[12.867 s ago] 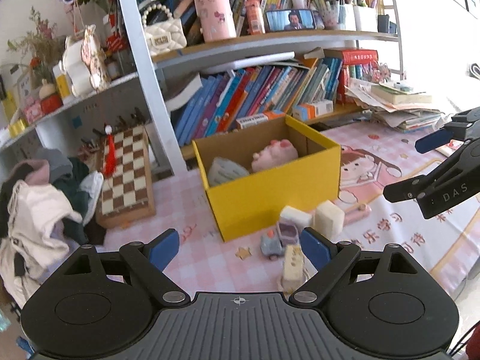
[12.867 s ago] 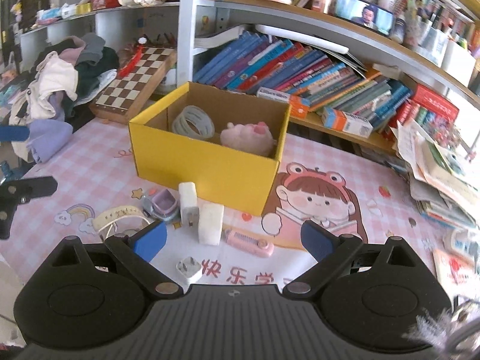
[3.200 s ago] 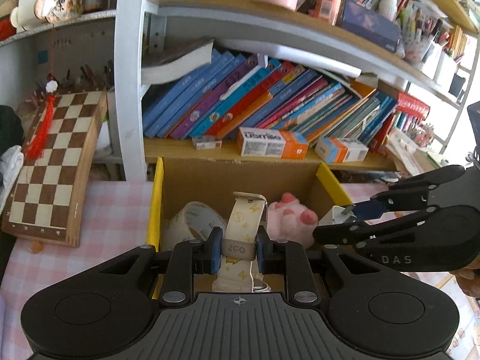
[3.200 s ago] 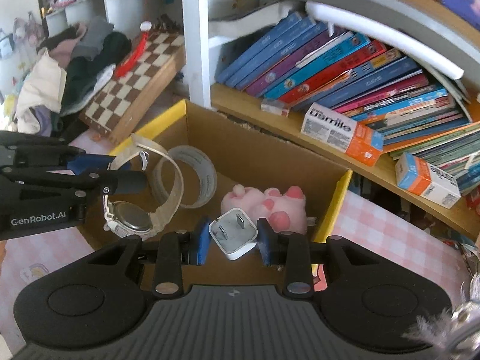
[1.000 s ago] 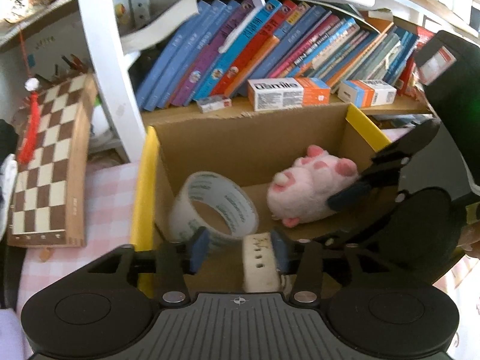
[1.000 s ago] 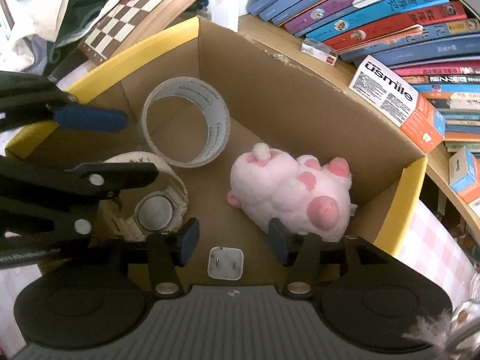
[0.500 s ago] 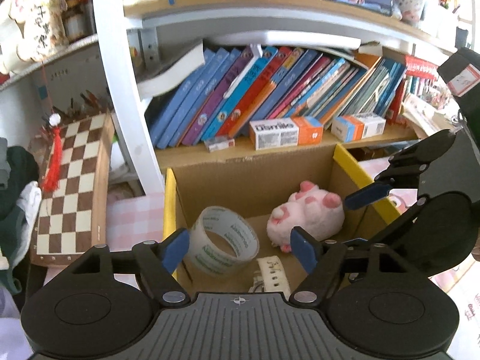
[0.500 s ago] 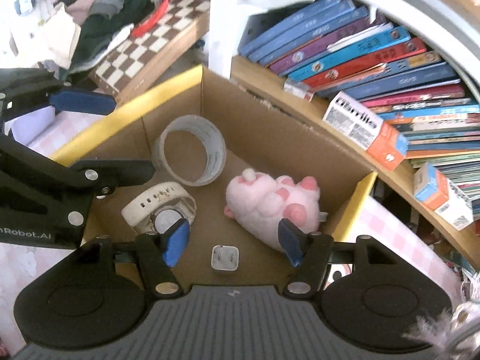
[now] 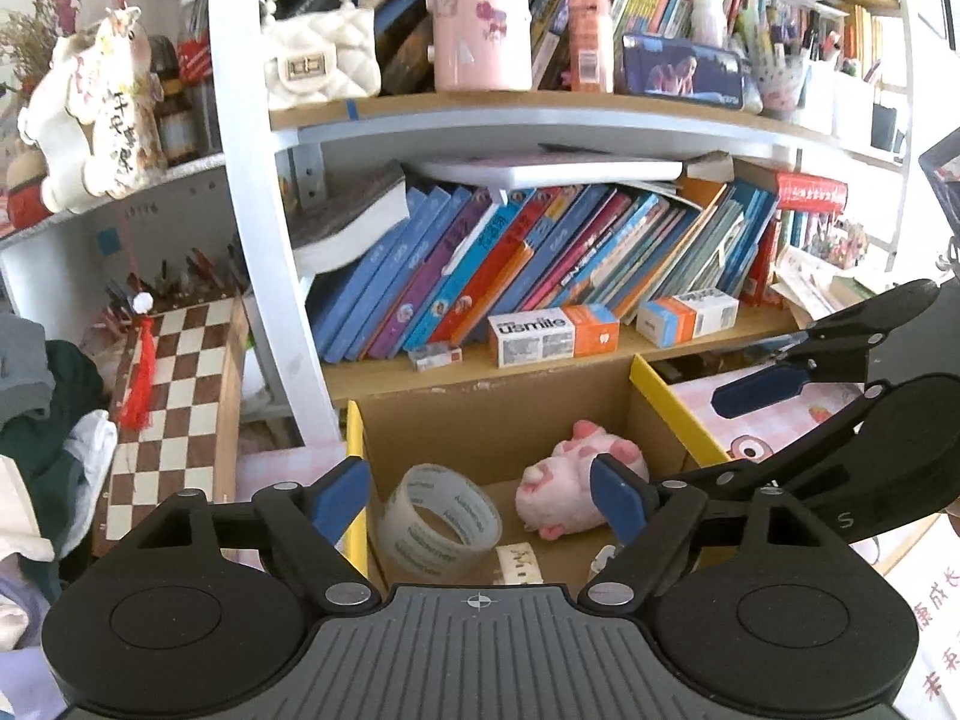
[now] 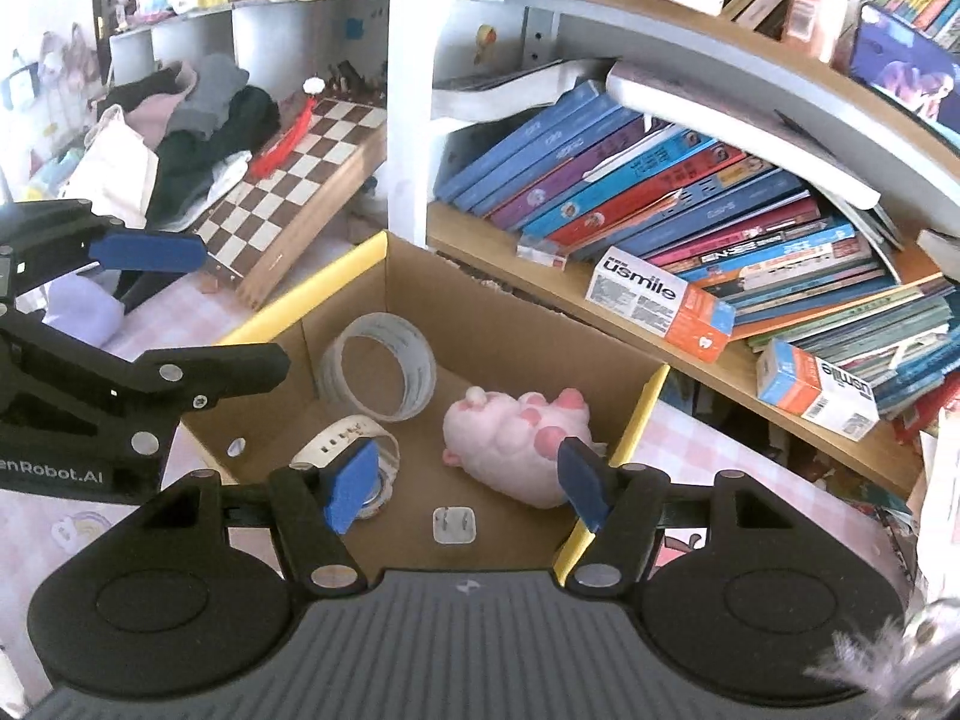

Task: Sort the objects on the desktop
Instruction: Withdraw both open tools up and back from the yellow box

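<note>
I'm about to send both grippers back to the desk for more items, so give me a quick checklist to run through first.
1. Left gripper open and holding nothing: ok.
2. Right gripper open and holding nothing: ok.
3. Watch lying on the floor of the yellow box, free of the fingers: ok.
4. Charger plug lying on the box floor: ok.
5. Tape roll and pink plush inside the box, apart from each other: ok.
6. Items left on the desk and a free path to them: cannot tell, neither view shows that area.
</note>
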A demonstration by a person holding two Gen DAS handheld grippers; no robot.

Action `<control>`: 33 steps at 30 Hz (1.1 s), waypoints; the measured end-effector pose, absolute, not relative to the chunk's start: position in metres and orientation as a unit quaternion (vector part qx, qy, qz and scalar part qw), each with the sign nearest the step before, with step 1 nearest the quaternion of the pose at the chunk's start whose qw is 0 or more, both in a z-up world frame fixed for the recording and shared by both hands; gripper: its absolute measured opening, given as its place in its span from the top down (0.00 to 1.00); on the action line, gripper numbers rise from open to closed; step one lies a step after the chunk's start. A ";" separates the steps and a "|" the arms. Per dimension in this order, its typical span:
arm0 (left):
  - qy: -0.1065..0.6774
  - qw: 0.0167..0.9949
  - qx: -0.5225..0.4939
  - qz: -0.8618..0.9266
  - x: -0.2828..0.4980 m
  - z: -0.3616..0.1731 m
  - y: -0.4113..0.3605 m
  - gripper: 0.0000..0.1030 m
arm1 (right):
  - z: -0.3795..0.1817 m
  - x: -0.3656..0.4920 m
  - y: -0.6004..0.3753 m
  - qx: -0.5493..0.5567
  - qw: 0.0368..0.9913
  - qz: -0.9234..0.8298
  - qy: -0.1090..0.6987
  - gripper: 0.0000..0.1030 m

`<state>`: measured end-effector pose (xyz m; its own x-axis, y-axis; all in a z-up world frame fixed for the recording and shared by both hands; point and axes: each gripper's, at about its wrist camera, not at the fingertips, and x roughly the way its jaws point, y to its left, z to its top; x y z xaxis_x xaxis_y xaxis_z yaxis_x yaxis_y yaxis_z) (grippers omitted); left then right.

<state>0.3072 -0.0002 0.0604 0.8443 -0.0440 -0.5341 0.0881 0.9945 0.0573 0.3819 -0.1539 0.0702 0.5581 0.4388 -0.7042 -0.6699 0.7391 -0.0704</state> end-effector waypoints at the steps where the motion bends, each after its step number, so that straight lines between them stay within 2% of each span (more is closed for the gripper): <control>1: 0.276 0.960 0.040 -0.035 0.305 0.061 0.000 0.19 | 0.071 0.379 -0.155 -0.167 0.867 0.319 0.344 0.37; 10: 0.270 0.961 0.042 -0.038 0.280 0.066 0.004 0.19 | 0.076 0.352 -0.166 -0.156 0.880 0.296 0.338 0.33; 33: 0.264 0.962 0.046 -0.046 0.222 0.070 0.018 0.19 | 0.078 0.281 -0.195 -0.120 0.901 0.241 0.339 0.32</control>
<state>0.2215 0.0184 0.0705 0.8561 -0.0643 -0.5128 0.1132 0.9915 0.0646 0.2810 -0.1948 0.0777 0.6540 0.3530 -0.6691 -0.5159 0.8550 -0.0531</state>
